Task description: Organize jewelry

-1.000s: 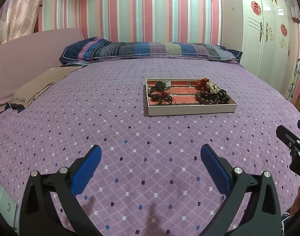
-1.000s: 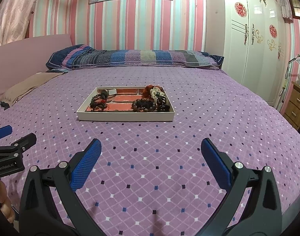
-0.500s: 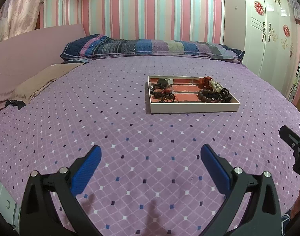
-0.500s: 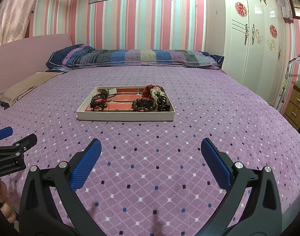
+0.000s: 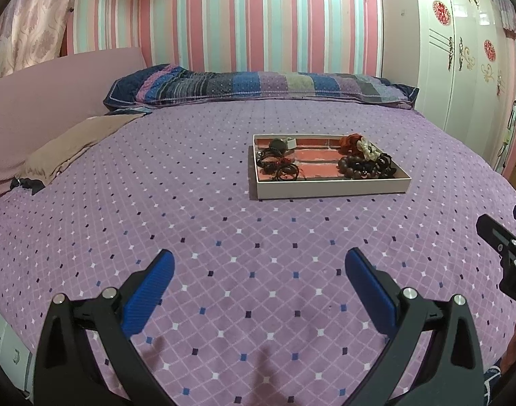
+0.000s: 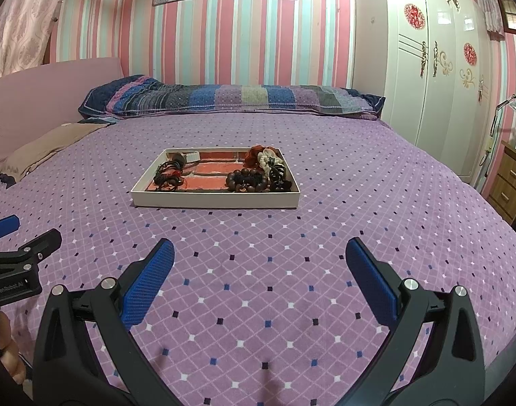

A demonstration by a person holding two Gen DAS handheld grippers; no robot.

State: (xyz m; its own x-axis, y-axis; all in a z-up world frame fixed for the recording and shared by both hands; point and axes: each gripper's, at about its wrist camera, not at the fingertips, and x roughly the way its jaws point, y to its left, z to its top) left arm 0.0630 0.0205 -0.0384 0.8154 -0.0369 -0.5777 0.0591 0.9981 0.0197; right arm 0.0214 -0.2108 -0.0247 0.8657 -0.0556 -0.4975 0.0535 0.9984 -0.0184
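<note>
Purple quilted bedspread (image 6: 359, 182) carries the shallow tray (image 6: 217, 199) of jewelry; left gripper (image 5: 258, 274) and right gripper (image 6: 259, 264) hover well short of the tray, both spread wide and empty; risk: tangled bead bracelets (image 6: 248, 181) may lift together, or the light tray slide on soft fabric.
</note>
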